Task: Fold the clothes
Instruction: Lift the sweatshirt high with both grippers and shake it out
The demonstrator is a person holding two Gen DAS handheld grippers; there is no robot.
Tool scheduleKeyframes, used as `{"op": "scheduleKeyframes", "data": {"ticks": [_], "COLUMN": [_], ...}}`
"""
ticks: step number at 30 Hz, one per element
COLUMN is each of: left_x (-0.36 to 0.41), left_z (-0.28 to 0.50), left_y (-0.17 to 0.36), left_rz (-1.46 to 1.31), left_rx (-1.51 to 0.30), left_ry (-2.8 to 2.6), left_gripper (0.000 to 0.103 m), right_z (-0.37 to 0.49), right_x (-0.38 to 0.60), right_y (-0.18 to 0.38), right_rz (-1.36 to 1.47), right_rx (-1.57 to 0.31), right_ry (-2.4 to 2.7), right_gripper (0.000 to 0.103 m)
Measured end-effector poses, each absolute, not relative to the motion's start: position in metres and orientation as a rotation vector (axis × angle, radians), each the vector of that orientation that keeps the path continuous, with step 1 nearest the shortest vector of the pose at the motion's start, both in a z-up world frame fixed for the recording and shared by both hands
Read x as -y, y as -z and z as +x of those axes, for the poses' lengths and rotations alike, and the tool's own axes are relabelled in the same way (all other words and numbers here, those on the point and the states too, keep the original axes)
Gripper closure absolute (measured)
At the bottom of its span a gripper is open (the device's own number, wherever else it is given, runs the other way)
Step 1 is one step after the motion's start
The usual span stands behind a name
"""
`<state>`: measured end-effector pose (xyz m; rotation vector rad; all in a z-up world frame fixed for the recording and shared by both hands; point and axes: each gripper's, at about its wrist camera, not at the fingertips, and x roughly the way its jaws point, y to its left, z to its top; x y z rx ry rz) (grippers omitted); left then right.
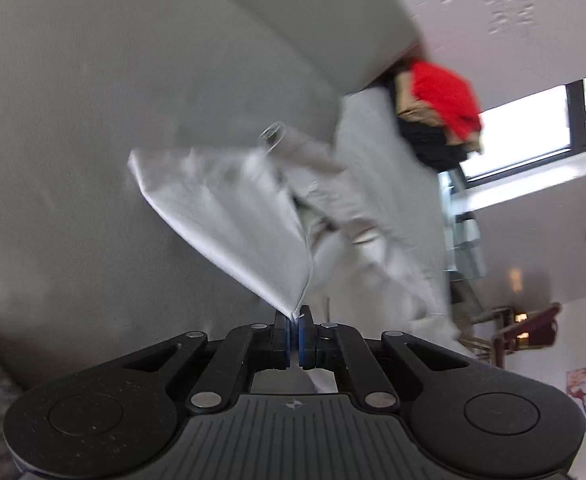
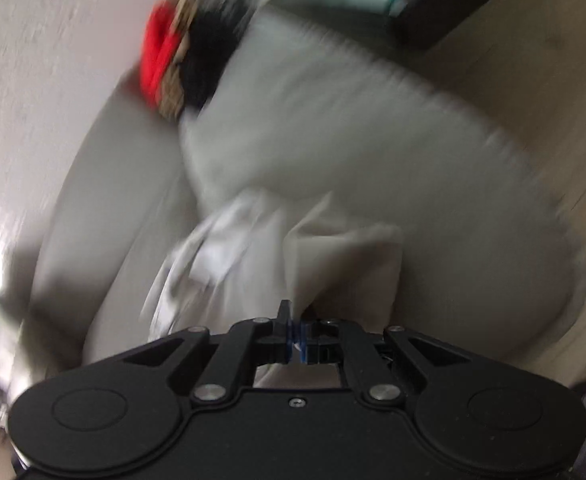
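- Left tool (image 1: 294, 322) is clenched on a corner of the pale garment (image 1: 229, 216), lifted off the grey sofa (image 1: 93, 120).
- Right tool (image 2: 296, 340) pinches another edge of that cloth.
- Red clothes pile (image 1: 441, 96) sits beyond.

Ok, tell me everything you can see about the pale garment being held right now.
The pale garment is light grey-white, thin woven-looking cloth, crumpled and partly lifted. One seamed corner is pinched in the shut left tongs; another fold is clamped in the right tongs. Between them it hangs in loose folds over the grey sofa cushion. Blur hides any finer detail.
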<state>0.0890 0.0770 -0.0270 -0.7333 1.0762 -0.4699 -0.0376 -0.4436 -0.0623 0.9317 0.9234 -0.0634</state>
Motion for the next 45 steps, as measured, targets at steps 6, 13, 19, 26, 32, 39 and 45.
{"op": "scheduleKeyframes", "data": {"ticks": [6,13,19,26,32,39,45], "left_x": [-0.122,-0.200,-0.212,-0.216,-0.200,-0.209,-0.199], "left_z": [0.084,0.033,-0.020,-0.078,-0.036,0.070,0.159], "left_y": [-0.107,-0.208,-0.245,-0.297,-0.283,-0.239,-0.274], "left_rz": [-0.760,-0.876,-0.874,-0.875,-0.742,-0.742,-0.647], "left_rx": [-0.725,-0.311,-0.125,0.114,-0.102,-0.341,-0.355], "left_ry": [0.469,0.349,0.423,0.493,0.324,0.157,0.100], "left_gripper": [0.101,0.101,0.101,0.101,0.100,0.101,0.101], "right_z": [-0.024,-0.055,-0.065,-0.121,-0.081,0.020,0.126], "right_x": [0.399,0.410,0.385,0.380,0.368,0.356,0.328], "right_y": [-0.020,-0.144,-0.175,-0.230,-0.225,-0.177,-0.200], "right_rz": [1.091,1.137,1.120,0.999,0.896,0.920,0.836], "right_rx": [-0.672,-0.127,-0.139,0.077,-0.105,-0.276,-0.341], "right_ry": [-0.279,-0.362,-0.424,-0.530,-0.438,-0.321,-0.228], "right_gripper": [0.100,0.100,0.100,0.100,0.100,0.100,0.100]}}
